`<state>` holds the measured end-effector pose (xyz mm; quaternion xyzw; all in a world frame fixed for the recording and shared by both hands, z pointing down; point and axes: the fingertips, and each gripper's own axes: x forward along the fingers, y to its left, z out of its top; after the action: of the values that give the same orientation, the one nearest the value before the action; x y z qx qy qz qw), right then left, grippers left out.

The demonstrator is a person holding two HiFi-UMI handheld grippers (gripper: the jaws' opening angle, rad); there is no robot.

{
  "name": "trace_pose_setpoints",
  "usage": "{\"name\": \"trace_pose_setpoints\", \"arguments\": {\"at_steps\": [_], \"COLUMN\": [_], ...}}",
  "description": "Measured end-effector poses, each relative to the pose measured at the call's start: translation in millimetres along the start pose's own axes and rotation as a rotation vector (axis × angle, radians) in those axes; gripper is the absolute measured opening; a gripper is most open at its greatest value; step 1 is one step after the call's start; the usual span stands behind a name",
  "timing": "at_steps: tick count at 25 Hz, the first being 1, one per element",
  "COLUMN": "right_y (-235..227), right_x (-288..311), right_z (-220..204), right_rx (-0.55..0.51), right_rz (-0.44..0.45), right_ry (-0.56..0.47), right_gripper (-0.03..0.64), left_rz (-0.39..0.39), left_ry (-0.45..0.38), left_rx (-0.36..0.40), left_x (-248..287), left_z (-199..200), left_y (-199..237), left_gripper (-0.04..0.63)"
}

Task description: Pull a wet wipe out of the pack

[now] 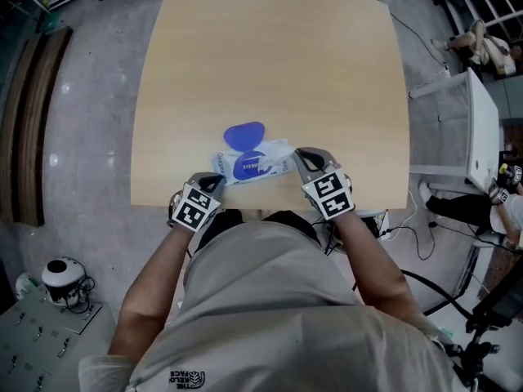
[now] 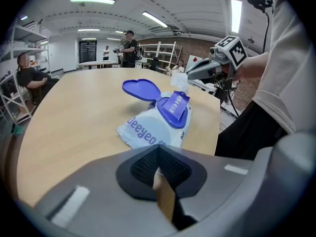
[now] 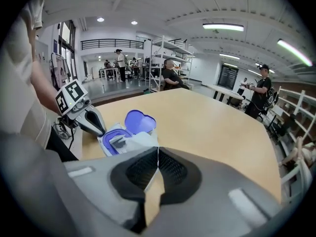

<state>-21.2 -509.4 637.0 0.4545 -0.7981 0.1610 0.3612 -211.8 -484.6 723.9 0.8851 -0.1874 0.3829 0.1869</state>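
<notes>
The wet-wipe pack lies flat near the front edge of the bench, with its blue lid flipped open. The left tongs are closed on the pack's left end. The right tongs are closed on its right end.

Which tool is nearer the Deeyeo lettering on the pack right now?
Left. The left tool grips the pack at its edge right by the lettering; the right tool holds the opposite end, past the blue opening.
</notes>
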Motion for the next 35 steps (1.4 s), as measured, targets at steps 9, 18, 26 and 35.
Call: {"name": "trace_pose_setpoints", "arguments": {"at_steps": [9, 18, 26, 35], "right_y": [-31.4, -45.1, -43.2, -4.3], "right_x": [-38.8, -100.9, -169.8, -228.6], "right_z": [4.8, 12.0, -5.7, 1.5], "right_rx": [0.022, 0.014, -0.013, -0.089], "right_rz": [-0.053, -0.002, 0.097, 0.208], "right_ry": [-0.075, -0.188, -0.276, -0.380], "right_gripper": [0.005, 0.005, 0.005, 0.005], "left_rz": [0.053, 0.210, 0.287, 0.289], "left_ry": [0.005, -0.115, -0.326, -0.492], "left_rx": [-0.036, -0.131, -0.157, -0.131], "left_x": [-1.4, -40.0, -97.0, -166.0], "left_z": [1.5, 40.8, 105.0, 150.9], "left_y": [-2.6, -20.4, -104.2, -205.0], "left_gripper": [0.008, 0.008, 0.008, 0.008]}}
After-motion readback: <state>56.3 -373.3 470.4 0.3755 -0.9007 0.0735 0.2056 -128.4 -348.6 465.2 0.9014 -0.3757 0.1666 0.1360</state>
